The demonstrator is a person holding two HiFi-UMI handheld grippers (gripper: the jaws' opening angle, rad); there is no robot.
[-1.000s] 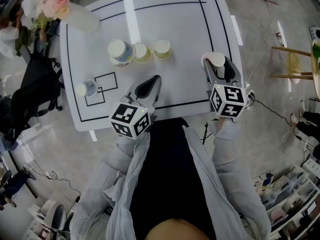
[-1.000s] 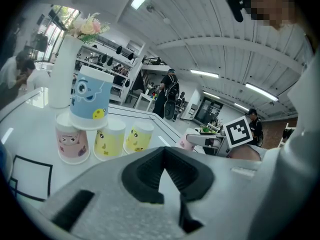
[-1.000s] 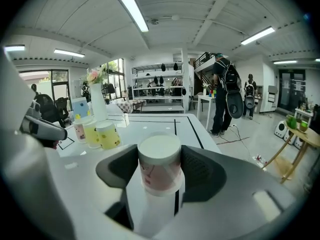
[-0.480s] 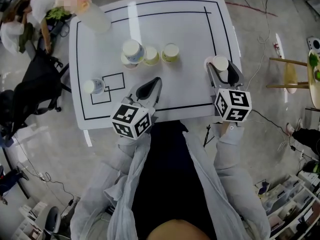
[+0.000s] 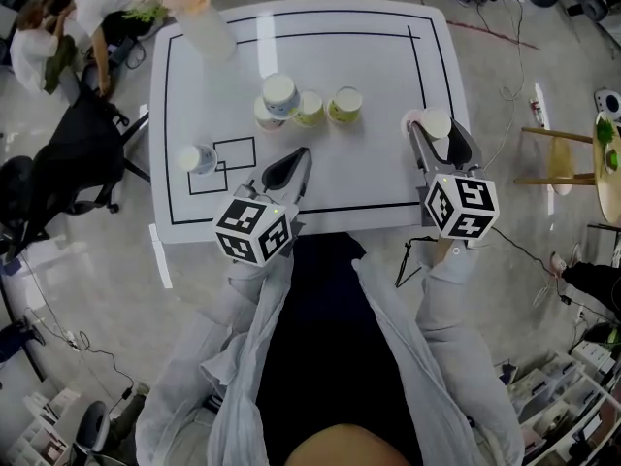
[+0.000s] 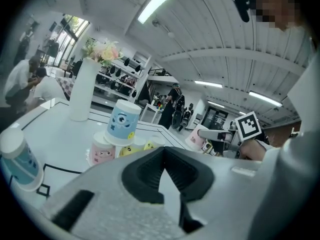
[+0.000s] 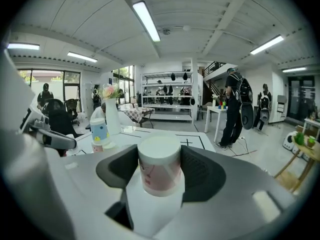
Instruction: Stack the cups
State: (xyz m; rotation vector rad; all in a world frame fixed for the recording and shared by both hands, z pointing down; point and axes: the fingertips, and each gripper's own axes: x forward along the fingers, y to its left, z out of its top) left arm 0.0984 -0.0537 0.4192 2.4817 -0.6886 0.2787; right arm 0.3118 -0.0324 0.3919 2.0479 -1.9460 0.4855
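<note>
Six upturned cups [image 5: 344,105] face us, a blue cup [image 5: 279,93] capping one, our right gripper [image 7: 160,159] pinching a pink cup [image 7: 160,178], our left gripper [image 6: 164,150] pressed together empty, both pointing forward.

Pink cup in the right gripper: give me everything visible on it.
The pink cup looks like paper: a pale pink wall with a dark-red cartoon print and a plain white flat end facing up, so it appears inverted. It stands upright between the jaws of the right gripper, with both dark pads pressing its sides. It is near the right edge of the white table. Whether its lower end rests on the table isn't visible.
</note>
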